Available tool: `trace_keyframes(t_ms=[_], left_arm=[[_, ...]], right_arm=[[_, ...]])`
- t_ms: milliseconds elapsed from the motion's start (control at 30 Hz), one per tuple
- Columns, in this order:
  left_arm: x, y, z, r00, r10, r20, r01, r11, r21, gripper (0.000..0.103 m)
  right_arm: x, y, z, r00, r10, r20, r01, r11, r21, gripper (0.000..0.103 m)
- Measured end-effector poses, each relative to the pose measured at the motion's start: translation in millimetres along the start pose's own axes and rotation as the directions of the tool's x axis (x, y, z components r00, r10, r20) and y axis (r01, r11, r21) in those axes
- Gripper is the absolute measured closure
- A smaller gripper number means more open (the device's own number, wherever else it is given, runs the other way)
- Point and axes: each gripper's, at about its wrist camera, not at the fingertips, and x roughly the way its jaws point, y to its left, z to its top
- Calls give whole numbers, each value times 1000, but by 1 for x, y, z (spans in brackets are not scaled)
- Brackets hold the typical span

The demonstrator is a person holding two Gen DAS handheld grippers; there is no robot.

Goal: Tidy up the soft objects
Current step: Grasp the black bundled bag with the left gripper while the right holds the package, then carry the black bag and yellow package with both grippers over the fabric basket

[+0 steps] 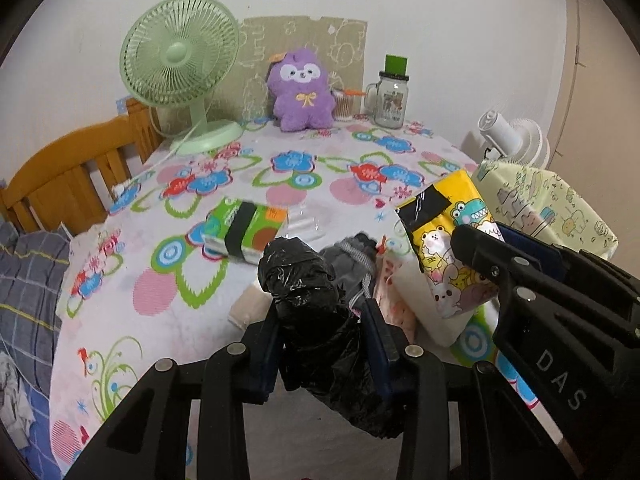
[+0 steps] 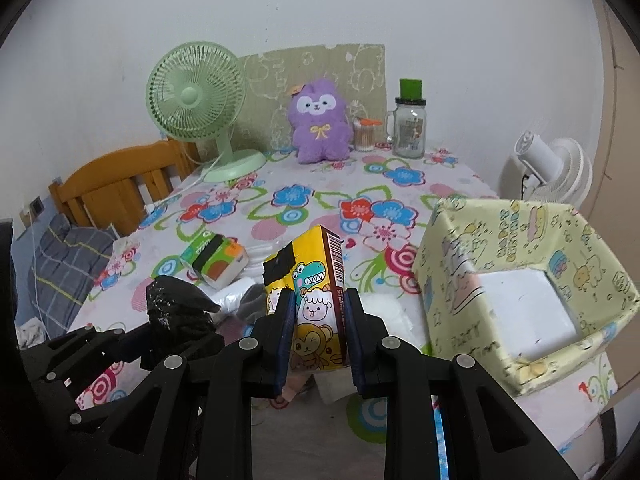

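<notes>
Left wrist view: my left tongs clench a crumpled black bag above the near table edge. Only the right wrist view shows my right tongs squeezing the yellow tissue pack, left of the open box.

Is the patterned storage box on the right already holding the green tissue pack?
No: the green tissue pack lies on the flowered tablecloth, well apart from the patterned box, whose inside shows only a white bottom.

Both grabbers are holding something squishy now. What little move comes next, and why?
Probably swing the right gripper toward the open patterned box beside it. Its jaws already pinch the yellow tissue pack, and the box looks nearly empty. The left gripper holds the black plastic bag, which could follow.
</notes>
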Motion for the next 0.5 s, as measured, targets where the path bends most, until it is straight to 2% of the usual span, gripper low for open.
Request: trace_keyframes(t_ms=[500], left_arm=[[-20,-32,35,997,-33,70,29,998,63,65]], right_arm=[[-31,-28,24,997,-43,69,40,998,45,76]])
